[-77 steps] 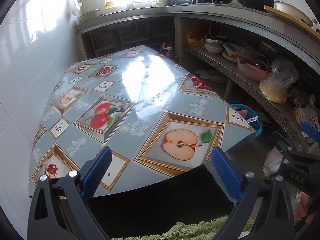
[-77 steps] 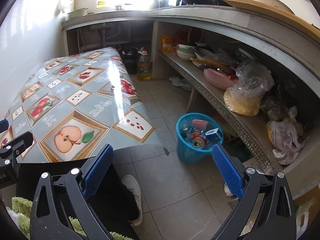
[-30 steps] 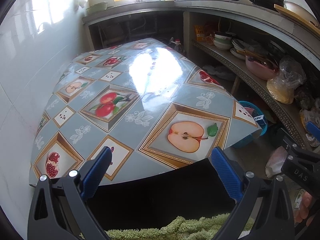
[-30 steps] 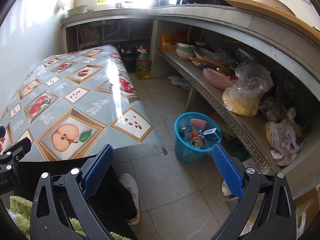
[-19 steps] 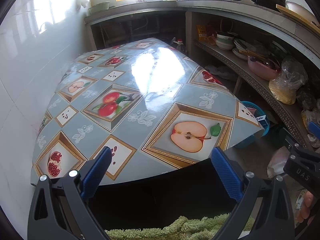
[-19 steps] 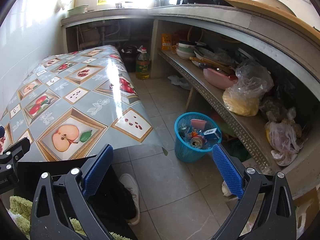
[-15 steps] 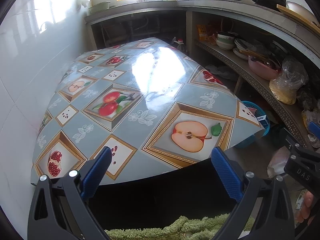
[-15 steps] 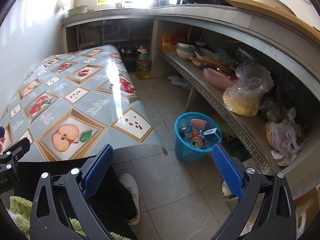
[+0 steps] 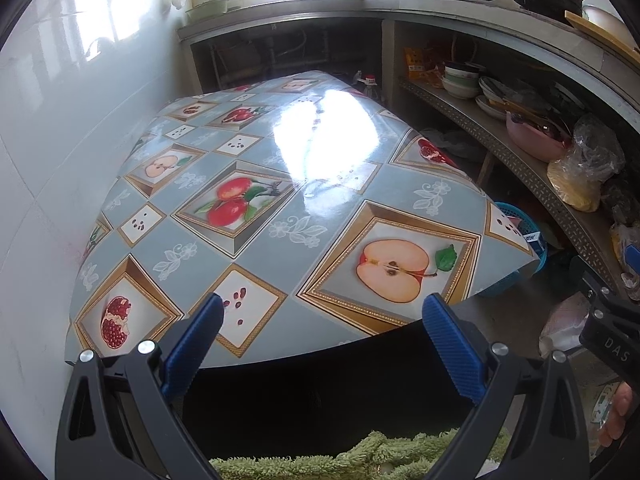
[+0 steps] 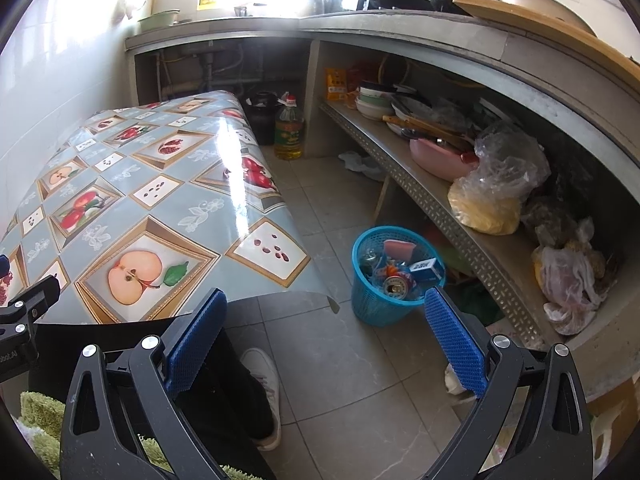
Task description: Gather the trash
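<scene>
Trash (image 10: 400, 274) sits in blue basket (image 10: 370, 304) on floor tiles, right of table (image 10: 140, 208), below shelf (image 10: 440, 208); can and small carton visible on top. Left gripper (image 9: 324, 340) spread wide, empty, over table's near edge. Right gripper (image 10: 326, 328) spread wide, empty, above floor near basket.

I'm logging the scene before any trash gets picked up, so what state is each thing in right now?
left gripper: open, holding nothing
right gripper: open, holding nothing
blue basket: upright on the floor, holding trash
can: lying inside the basket
oil bottle: upright on the floor, red cap on
table: covered by a fruit-print cloth
</scene>
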Demonstrator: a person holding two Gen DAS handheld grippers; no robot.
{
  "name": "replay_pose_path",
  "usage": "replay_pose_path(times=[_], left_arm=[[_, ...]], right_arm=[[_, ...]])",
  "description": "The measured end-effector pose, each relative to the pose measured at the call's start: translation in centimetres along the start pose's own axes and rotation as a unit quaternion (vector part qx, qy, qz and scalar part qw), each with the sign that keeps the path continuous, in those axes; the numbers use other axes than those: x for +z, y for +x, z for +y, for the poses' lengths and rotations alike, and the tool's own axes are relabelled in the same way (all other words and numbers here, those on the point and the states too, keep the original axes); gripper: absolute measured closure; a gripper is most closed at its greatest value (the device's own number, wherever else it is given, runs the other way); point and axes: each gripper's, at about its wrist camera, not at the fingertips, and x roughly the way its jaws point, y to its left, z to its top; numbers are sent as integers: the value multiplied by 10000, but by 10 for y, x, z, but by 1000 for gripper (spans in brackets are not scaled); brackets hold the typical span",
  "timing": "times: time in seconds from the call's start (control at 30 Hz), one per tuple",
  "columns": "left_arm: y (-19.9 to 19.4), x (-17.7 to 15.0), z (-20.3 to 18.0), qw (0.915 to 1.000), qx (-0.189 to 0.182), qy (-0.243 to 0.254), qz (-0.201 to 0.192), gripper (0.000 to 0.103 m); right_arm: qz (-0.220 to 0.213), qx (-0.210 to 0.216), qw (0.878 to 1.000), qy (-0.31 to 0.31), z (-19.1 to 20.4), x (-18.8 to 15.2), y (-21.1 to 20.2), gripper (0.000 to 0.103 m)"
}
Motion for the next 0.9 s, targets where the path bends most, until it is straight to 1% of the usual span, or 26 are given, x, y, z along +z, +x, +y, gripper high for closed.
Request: replay_pose_path(times=[0.9], left_arm=[[1,-2,3,10000,15,-33,44,6]], right_arm=[[14,-9,10000,18,0,0,0,8]])
